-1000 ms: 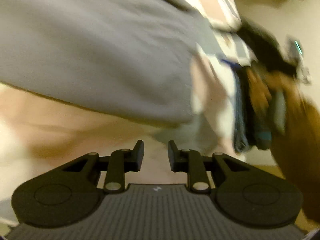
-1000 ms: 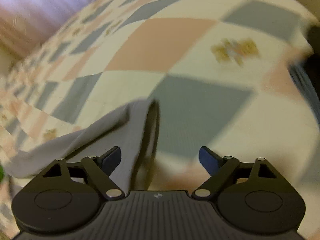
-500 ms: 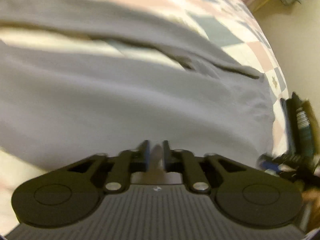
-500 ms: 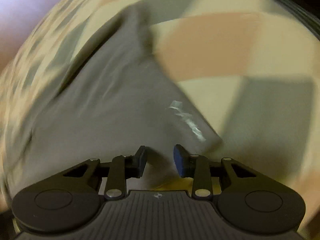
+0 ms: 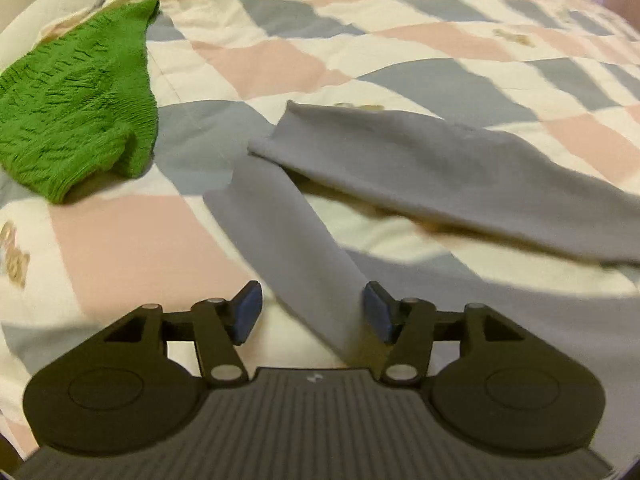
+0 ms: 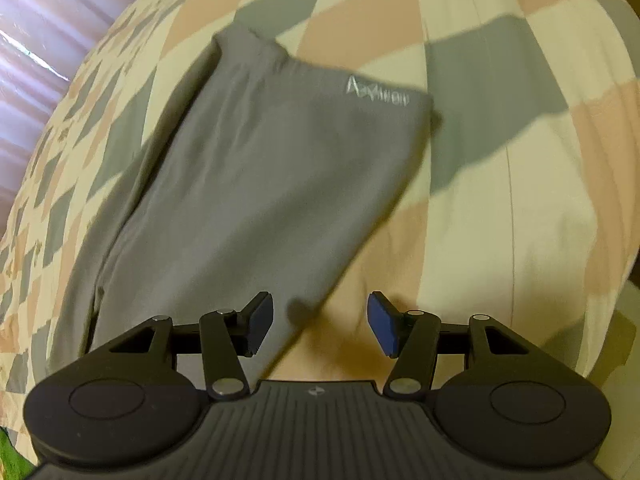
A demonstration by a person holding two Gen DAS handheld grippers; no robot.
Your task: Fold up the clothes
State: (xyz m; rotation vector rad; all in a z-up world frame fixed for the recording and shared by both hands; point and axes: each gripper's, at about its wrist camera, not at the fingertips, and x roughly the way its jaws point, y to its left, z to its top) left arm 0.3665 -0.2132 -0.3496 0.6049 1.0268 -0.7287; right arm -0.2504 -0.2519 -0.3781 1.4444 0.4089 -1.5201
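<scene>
Checkered quilt (image 6: 500,208) bears grey trousers (image 6: 248,184) (logo unreadable) ahead of right gripper (image 6: 320,322); left gripper (image 5: 312,312) and right both opening, gripping nothing.

A bed filled both views, covered by a quilt (image 5: 280,68) checked in cream, pink and grey-blue, with small tan motifs on some cream squares. In the right wrist view, a pinkish pleated curtain (image 6: 48,28) hung beyond the bed's far edge, one bright streak of light across it.
</scene>
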